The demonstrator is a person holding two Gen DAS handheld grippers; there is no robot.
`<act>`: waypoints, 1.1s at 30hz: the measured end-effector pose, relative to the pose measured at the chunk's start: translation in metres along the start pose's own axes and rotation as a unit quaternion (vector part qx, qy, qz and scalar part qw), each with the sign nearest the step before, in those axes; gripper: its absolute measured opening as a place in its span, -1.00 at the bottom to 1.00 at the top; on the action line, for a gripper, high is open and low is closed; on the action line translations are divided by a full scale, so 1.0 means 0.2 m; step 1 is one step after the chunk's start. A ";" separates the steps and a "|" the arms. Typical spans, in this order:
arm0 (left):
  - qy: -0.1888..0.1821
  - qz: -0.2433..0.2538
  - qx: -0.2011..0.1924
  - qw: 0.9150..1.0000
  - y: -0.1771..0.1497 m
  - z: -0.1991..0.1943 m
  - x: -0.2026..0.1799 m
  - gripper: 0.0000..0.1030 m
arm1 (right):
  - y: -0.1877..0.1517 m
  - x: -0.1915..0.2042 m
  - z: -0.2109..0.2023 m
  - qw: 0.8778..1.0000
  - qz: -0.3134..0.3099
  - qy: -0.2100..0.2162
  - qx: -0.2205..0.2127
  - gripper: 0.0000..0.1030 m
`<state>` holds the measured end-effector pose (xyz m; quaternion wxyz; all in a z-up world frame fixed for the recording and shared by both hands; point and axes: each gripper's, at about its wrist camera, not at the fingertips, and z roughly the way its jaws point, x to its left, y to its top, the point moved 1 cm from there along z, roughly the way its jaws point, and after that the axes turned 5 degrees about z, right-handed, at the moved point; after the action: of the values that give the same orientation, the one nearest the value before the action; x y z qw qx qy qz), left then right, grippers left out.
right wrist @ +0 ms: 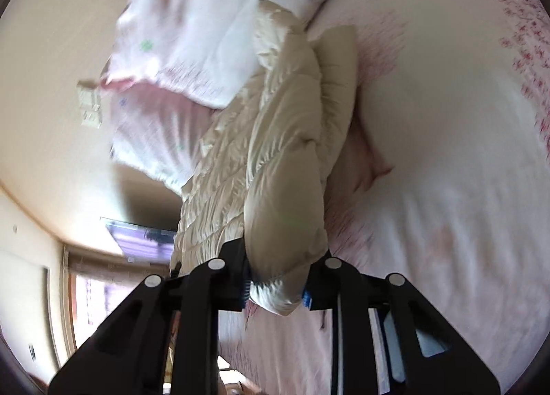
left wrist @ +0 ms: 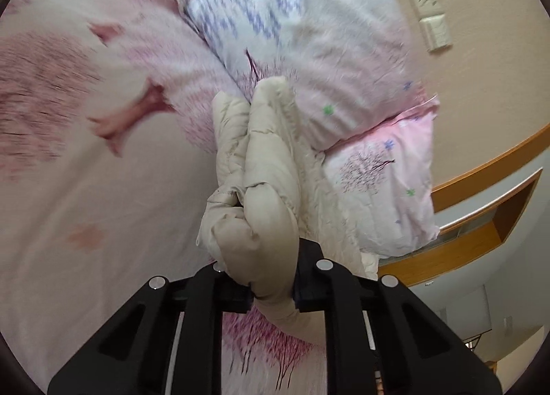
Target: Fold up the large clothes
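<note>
Both jaws pinch the cream puffer jacket (left wrist: 261,168): left hand-held gripper (left wrist: 271,288), right hand-held gripper (right wrist: 275,288). It stretches lengthwise away from each camera over the bed (left wrist: 103,189) (pink-printed), toward the pillows (left wrist: 309,34).

My bedroom at home.

I see a bed covered by a pale pink sheet printed with pink trees (left wrist: 103,189), two soft pillows in pink-and-white flowered cases (left wrist: 309,51) stacked against a beige wall (left wrist: 481,68), cream plastic wall switches (left wrist: 431,17), a curved wooden headboard ledge (left wrist: 488,158), and a daylit window with a wooden frame (right wrist: 86,298).
</note>
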<state>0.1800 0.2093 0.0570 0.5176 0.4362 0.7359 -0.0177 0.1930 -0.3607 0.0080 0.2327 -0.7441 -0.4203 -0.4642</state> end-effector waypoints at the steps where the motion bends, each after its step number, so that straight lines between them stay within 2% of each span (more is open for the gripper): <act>1: 0.002 0.001 -0.006 1.000 -0.01 -0.05 0.01 -0.71 | -0.04 0.03 0.03 1.000 -0.010 0.000 0.010 -0.57; 7: 0.015 -0.016 -0.046 0.999 -0.12 -0.40 0.16 -0.71 | -0.31 0.05 0.11 0.997 -0.040 -0.004 0.062 -0.56; 10: 0.019 -0.037 -0.058 0.997 -0.18 -0.50 0.26 -0.71 | -0.42 0.05 0.14 0.995 -0.058 -0.024 0.071 -0.52; 12: 0.029 -0.037 -0.052 0.998 -0.20 -0.52 0.30 -0.71 | -0.44 0.07 0.15 0.994 -0.076 -0.046 0.063 -0.34; 13: 0.034 -0.037 -0.048 0.998 -0.21 -0.51 0.32 -0.70 | -0.43 0.09 0.14 0.993 -0.087 -0.069 0.051 -0.25; 14: 0.037 -0.037 -0.046 0.998 -0.22 -0.51 0.33 -0.67 | -0.43 0.10 0.13 0.990 -0.097 -0.093 0.036 -0.08; 16: 0.046 -0.031 -0.044 0.998 -0.22 -0.50 0.33 -0.60 | -0.43 0.14 0.08 0.984 -0.121 -0.128 0.005 0.06; 18: 0.054 -0.025 -0.043 0.997 -0.22 -0.50 0.33 -0.40 | -0.43 0.21 0.02 0.973 -0.150 -0.172 -0.047 0.16; 20: 0.061 -0.021 -0.045 0.997 -0.23 -0.50 0.32 0.08 | -0.45 0.32 -0.04 0.951 -0.191 -0.212 -0.115 0.18; 22: 0.072 -0.018 -0.051 0.996 -0.24 -0.52 0.32 0.18 | -0.50 0.45 -0.06 0.932 -0.240 -0.222 -0.155 0.17; 25: 0.078 -0.015 -0.056 0.995 -0.26 -0.53 0.32 0.33 | -0.57 0.62 0.06 0.915 -0.313 -0.207 -0.150 0.15; 28: 0.078 -0.014 -0.066 0.995 -0.30 -0.55 0.32 0.34 | -0.65 0.74 0.23 0.899 -0.368 -0.203 -0.122 0.01; 31: 0.074 -0.004 -0.077 0.994 -0.33 -0.56 0.31 0.37 | -0.74 0.82 0.40 0.889 -0.397 -0.205 -0.102 -0.15; 33: 0.075 0.003 -0.078 0.994 -0.34 -0.55 0.29 0.40 | -0.75 0.84 0.52 0.882 -0.404 -0.222 -0.095 -0.24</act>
<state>0.0476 0.2563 0.0334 0.4933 0.3969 0.7704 0.0740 0.1553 -0.1348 0.1024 -0.1466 -0.6120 -0.6789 -0.3783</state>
